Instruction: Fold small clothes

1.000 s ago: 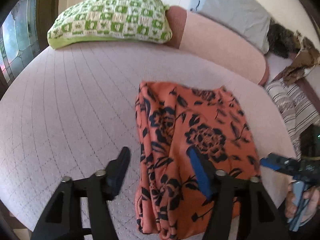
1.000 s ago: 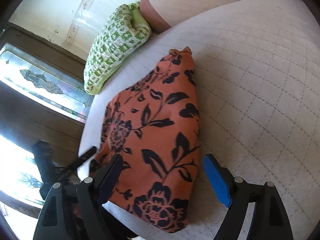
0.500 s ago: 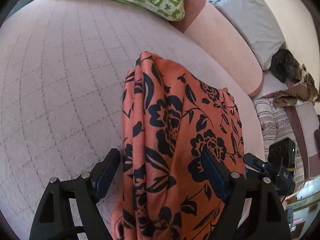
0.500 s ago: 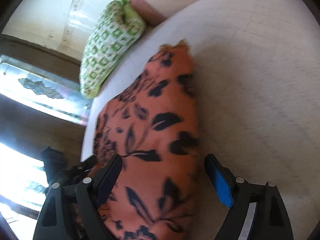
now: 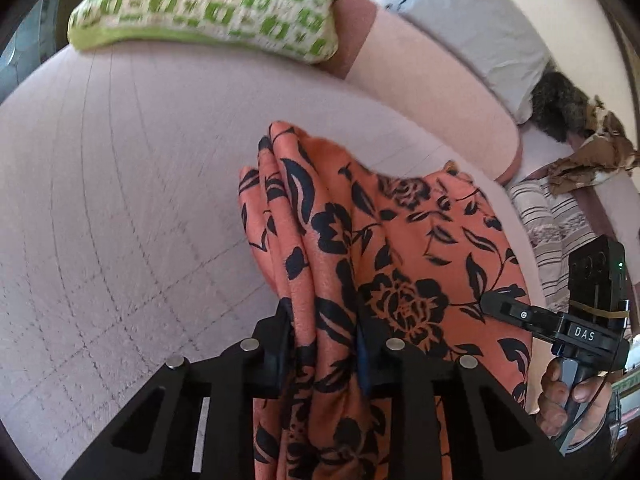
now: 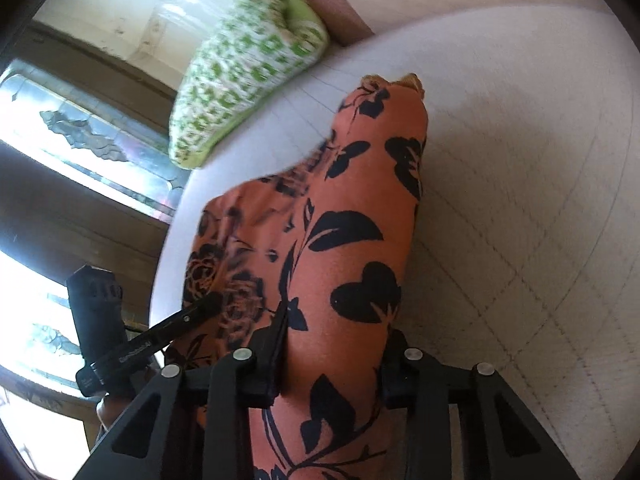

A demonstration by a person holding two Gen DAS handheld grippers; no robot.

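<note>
An orange garment with a black flower print (image 5: 404, 248) lies on the pale quilted bed, partly folded. My left gripper (image 5: 322, 344) is shut on a bunched fold along its left edge. My right gripper (image 6: 334, 356) is shut on the opposite edge of the same garment (image 6: 360, 216), which rises between its jaws. The right gripper also shows in the left wrist view (image 5: 552, 320) at the garment's right edge. The left gripper shows in the right wrist view (image 6: 168, 332) at the left.
A green and white patterned pillow (image 5: 208, 4) lies at the head of the bed (image 5: 100, 184), with a pink bolster (image 5: 432, 96) and a grey pillow (image 5: 476, 28) beside it. Striped cloth (image 5: 560, 224) lies off the right edge. A window (image 6: 80, 132) is at the left.
Both grippers were open around the garment's edges and have shut on the fabric. The gripped edges are now bunched and lifted a little.
</note>
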